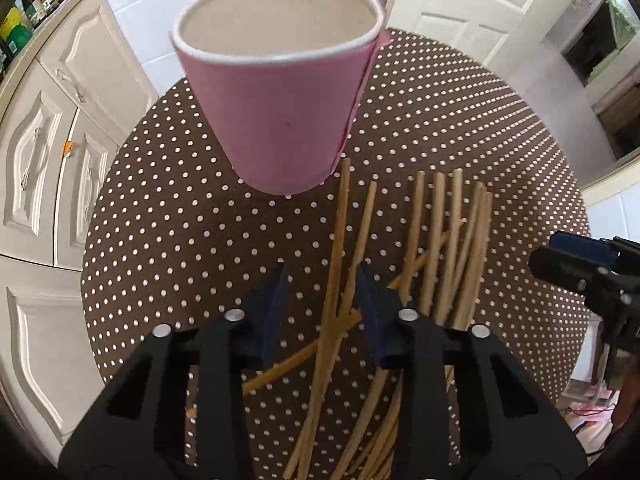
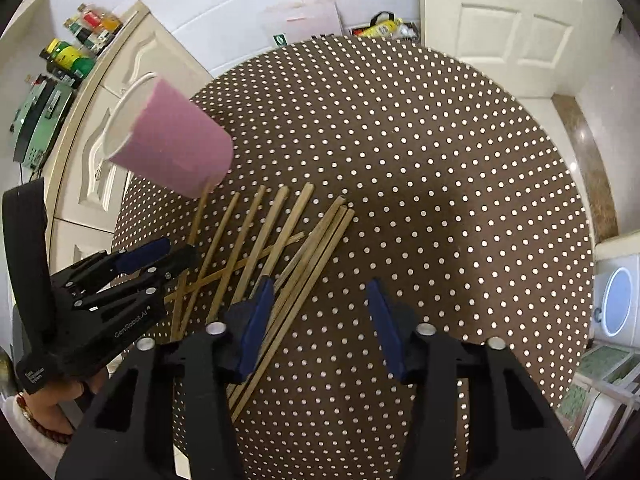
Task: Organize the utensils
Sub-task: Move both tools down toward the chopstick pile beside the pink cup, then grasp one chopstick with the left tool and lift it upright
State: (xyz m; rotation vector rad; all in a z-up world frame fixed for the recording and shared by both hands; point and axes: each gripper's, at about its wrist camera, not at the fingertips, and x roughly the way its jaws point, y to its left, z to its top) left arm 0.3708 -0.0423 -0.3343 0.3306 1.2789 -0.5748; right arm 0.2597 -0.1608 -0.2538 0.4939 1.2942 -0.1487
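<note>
- Chopsticks (image 2: 256, 248) lie loose in a fanned, crossing pile on the round bench (image 2: 420, 168), which wears a brown cloth with white dots.
- Most sticks run roughly side by side; a few lie slantwise across the others.
- A pink cup (image 1: 280, 96) with a white rim stands upright on the bench just beyond the far ends of the sticks; its inside shows nothing in it.
- The left claw (image 1: 322, 280) hovers above the left part of the pile, its blue-padded fingers apart with sticks showing in the gap below; it grips nothing.
- The right claw (image 2: 320, 300) sits over the right side of the pile, fingers spread wide; its left finger (image 2: 256, 320) lies over the rightmost bundle of sticks, while bare cloth shows between the fingers.
- From the right wrist view the left claw (image 2: 160, 256) appears at the left edge, above the sticks and near the cup (image 2: 172, 140).
- White cabinets (image 1: 48, 152) stand beside the bench, and a white door (image 2: 516, 16) lies behind it.
</note>
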